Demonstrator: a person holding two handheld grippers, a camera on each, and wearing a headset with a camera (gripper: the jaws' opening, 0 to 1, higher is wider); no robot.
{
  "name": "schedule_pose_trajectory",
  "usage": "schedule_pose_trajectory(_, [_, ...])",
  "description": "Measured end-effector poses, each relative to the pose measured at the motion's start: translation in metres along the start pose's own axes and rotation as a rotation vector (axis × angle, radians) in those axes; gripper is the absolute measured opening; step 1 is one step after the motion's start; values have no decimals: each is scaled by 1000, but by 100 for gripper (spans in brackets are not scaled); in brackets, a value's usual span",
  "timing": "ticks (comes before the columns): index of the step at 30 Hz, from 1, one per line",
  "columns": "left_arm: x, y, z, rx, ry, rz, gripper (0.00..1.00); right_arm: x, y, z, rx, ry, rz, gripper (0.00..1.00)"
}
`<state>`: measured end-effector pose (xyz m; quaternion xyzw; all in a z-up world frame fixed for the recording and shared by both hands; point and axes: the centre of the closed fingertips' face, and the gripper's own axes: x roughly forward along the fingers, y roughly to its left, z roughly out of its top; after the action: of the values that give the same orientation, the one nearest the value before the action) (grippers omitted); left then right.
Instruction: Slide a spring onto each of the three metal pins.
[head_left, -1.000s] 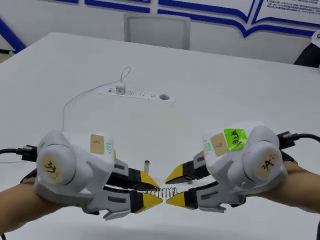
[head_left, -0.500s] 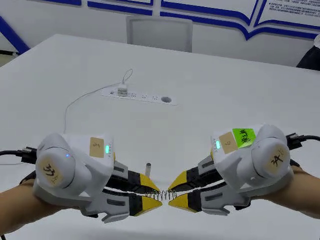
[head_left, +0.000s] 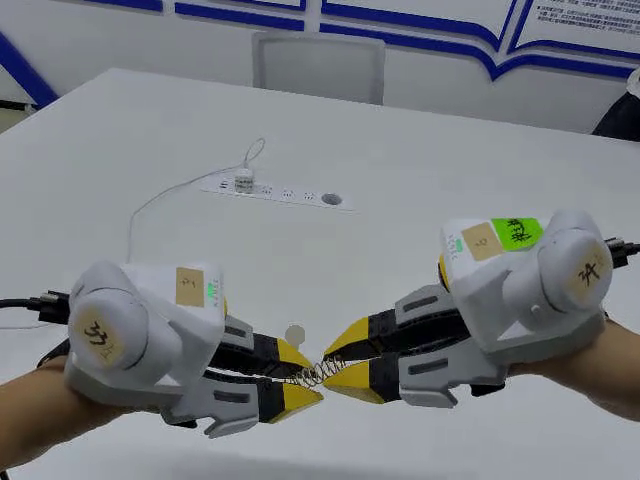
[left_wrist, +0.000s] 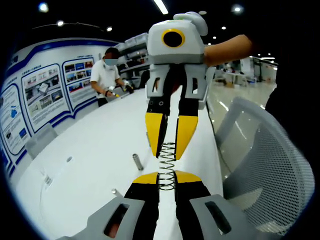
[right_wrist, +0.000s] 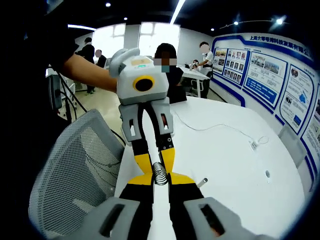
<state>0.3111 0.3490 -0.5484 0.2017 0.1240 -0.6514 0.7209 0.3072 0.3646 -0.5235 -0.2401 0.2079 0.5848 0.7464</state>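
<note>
Left hand-held gripper (head_left: 310, 381) low at left in head view. Jaws pinched on one end of the spring (head_left: 318, 373), yellow tips nearly together. Right hand-held gripper (head_left: 336, 364) comes in from the right, tip to tip w/ the left one. Its jaws are closed on the spring's other end, so the spring spans the small gap btwn the two, held above the white tabletop (head_left: 420, 190) & roughly level.

Left gripper view: spring (left_wrist: 167, 165) runs straight from own jaws up into the right hand-held gripper (left_wrist: 168, 148), coils evenly spaced. Right gripper view: spring (right_wrist: 159, 173) seen nearly end-on, left hand-held gripper (right_wrist: 156, 161) just beyond it.

Metal pin (head_left: 294, 333) stands upright on tabletop just behind the tips, apart from the spring, no spring on it. Same pin (left_wrist: 137, 161) sits left of the spring in left gripper view & right of the jaws (right_wrist: 201, 183) in right gripper view.

Further back: white power strip (head_left: 285, 192) w/ a plug & thin white cable (head_left: 160, 195) trailing left. Grey chair (head_left: 318, 62) at far edge. Mesh chair (left_wrist: 265, 160) beside tabletop.
</note>
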Motion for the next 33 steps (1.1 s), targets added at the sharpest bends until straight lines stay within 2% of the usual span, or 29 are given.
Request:
schedule_pose_trajectory(5, [1,0,0,-1,0,-4,10,2,1,7,22,-31,2,11])
schedule_pose_trajectory(8, [2,-3,2,-12,-20,-17,10,4,4,19,56,-88,22,11])
schedule_pose_trajectory(13, [4,-2,-1,-16,-14,-14,10,10,2,20,63,-69,29,11])
schedule_pose_trajectory(16, [3,-1,0,-60,-33,-21,10,10,2,21,73,-70,34,11])
schedule_pose_trajectory(24, [2,7,-2,-82,-31,12,12,13,-7,22,73,-49,27,10])
schedule_pose_trajectory(30, [0,13,-9,-94,-18,30,21,16,-14,23,62,-37,23,10])
schedule_pose_trajectory(33, [-3,20,-14,-104,-11,56,28,16,-21,23,65,-37,9,10])
